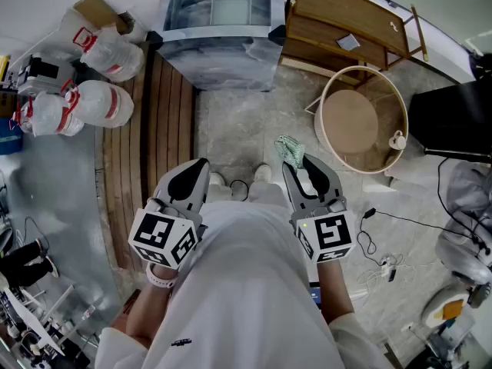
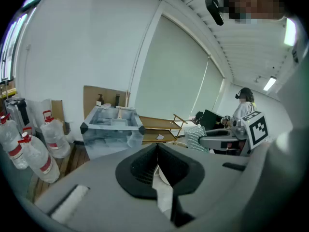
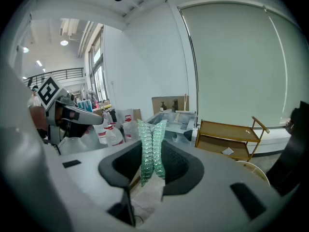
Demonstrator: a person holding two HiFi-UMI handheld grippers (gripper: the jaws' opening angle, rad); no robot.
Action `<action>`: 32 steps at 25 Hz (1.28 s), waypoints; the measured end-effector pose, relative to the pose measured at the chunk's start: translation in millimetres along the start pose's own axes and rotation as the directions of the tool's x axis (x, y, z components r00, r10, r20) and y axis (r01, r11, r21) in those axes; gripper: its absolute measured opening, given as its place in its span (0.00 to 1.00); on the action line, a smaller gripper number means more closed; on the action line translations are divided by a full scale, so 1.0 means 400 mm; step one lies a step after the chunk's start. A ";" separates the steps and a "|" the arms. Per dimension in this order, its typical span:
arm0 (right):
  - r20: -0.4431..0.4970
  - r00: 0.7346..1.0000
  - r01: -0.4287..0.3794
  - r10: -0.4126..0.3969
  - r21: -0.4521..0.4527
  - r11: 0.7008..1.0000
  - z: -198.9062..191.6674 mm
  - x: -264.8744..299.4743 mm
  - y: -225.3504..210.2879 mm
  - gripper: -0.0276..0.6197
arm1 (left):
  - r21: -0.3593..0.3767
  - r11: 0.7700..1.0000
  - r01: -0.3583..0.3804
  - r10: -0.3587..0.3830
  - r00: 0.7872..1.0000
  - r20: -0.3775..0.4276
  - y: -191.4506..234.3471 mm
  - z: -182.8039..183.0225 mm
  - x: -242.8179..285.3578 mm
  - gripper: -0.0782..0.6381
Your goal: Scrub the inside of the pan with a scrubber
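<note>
Two grippers are held over the floor [image 1: 231, 129] in the head view: left gripper [image 1: 200, 166], right gripper [image 1: 298, 164]. In the left gripper view, the jaws are seen pressed together. In the right gripper view, a green scrubber [image 3: 149, 151] (ribbed mesh) is pinched between the jaws

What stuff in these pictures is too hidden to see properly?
Pan: in no view. The tub has cloudy walls that blur its contents, head view.
Scrubber: lower end hidden by the right claw shut on it, right gripper view.
Bottles: label print too small, head view.
</note>
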State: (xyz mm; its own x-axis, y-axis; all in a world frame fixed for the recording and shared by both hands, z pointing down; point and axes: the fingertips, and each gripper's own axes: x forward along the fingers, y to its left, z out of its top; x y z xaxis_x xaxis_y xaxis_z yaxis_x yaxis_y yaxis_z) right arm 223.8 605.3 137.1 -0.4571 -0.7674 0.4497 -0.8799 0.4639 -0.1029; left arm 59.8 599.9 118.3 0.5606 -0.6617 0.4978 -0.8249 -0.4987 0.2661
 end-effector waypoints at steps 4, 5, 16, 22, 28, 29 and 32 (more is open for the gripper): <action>0.006 1.000 0.012 -0.012 -0.013 1.000 0.020 0.015 0.057 0.22 | -0.001 1.000 0.005 -0.005 1.000 0.019 0.046 0.003 -0.047 0.12; 0.009 1.000 0.014 -0.014 -0.008 1.000 0.025 0.021 0.072 0.22 | -0.002 1.000 0.006 -0.006 1.000 0.022 0.060 0.004 -0.059 0.12; 0.018 1.000 0.016 -0.016 0.007 1.000 0.106 0.185 0.296 0.22 | -0.048 0.999 -0.012 0.014 0.999 0.052 0.332 -0.004 -0.225 0.12; -0.003 1.000 0.003 -0.003 -0.002 1.000 0.107 0.281 0.440 0.23 | -0.071 0.997 -0.012 0.017 0.997 0.072 0.470 -0.018 -0.290 0.12; -0.031 0.999 -0.021 0.020 -0.040 0.999 0.137 0.356 0.510 0.23 | -0.097 0.995 -0.002 0.011 0.996 0.091 0.555 -0.001 -0.299 0.12; -0.031 0.999 -0.020 0.019 -0.043 0.999 0.147 0.371 0.505 0.23 | -0.104 0.995 -0.001 0.010 0.996 0.094 0.567 0.007 -0.289 0.12; -0.029 1.000 -0.012 0.011 -0.044 0.999 0.170 0.423 0.483 0.23 | -0.104 0.995 0.006 0.004 0.995 0.096 0.602 0.032 -0.255 0.12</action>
State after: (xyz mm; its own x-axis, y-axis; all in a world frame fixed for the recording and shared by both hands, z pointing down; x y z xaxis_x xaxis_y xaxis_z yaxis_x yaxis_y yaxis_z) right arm -32.3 534.9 133.1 -0.4629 -0.7489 0.4743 -0.8675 0.4926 -0.0690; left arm -195.2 540.0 121.2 0.5613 -0.7147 0.4173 -0.8248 -0.4412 0.3536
